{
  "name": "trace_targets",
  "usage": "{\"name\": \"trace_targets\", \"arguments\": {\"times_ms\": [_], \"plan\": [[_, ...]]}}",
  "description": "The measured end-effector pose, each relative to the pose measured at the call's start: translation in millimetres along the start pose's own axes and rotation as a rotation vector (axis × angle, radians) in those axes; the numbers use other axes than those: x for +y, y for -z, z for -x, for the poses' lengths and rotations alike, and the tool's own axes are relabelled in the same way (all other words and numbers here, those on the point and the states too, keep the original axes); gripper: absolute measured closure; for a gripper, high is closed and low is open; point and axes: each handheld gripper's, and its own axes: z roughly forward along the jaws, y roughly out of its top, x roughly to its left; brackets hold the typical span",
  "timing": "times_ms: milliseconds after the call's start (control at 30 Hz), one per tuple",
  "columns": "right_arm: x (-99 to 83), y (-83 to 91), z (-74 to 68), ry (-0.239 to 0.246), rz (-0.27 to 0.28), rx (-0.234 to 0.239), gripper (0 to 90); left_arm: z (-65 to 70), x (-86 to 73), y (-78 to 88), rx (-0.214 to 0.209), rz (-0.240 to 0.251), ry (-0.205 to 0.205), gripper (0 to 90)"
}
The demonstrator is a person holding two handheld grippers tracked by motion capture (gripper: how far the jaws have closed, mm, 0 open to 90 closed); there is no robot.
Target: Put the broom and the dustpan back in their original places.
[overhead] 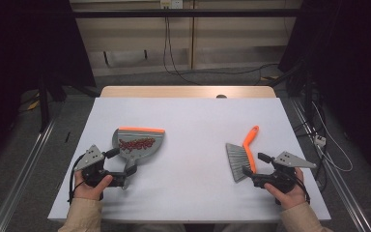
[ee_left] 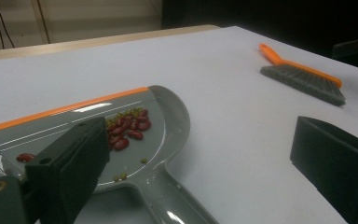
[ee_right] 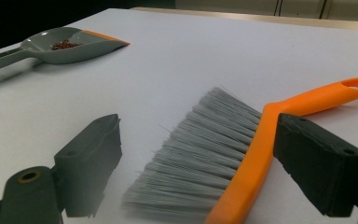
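High view: we see the dustpan point(overhead: 137, 143) at left on the white bench point(overhead: 193, 121), a heap of red beans point(overhead: 136, 143) in its tray, its handle running back between the spread fingers of the left gripper point(overhead: 124, 175). At right the brush point(overhead: 241, 157) lies flat, its near end between the right gripper point(overhead: 253, 168) fingers. Left gripper view: fingers wide, not pressing; the dustpan point(ee_left: 121, 135) handle lies low between them, beans point(ee_left: 128, 128) toward the tray's back. Right gripper view: fingers wide, bristles and orange spine of the brush point(ee_right: 223, 149) lie between them, the right finger just beside the spine; we cannot tell whether it touches. Risk, as we judge it: closing off-centre on the handle could tilt the tray and spill beans; a bump from the fingers could skid the brush.
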Motion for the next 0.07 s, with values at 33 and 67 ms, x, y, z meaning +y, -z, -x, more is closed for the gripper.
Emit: {"name": "trace_targets", "arguments": {"times_ms": [33, 67], "plan": [[0.0, 0.0, 0.2, -0.004, 0.000, 0.002, 15.2, 0.1, 0.2, -0.2, -0.001, 0.001, 0.002, 4.6], [0.0, 0.0, 0.3, -0.004, 0.002, 0.000, 15.2, 0.1, 0.3, -0.5, -0.004, 0.003, 0.004, 4.6]]}}
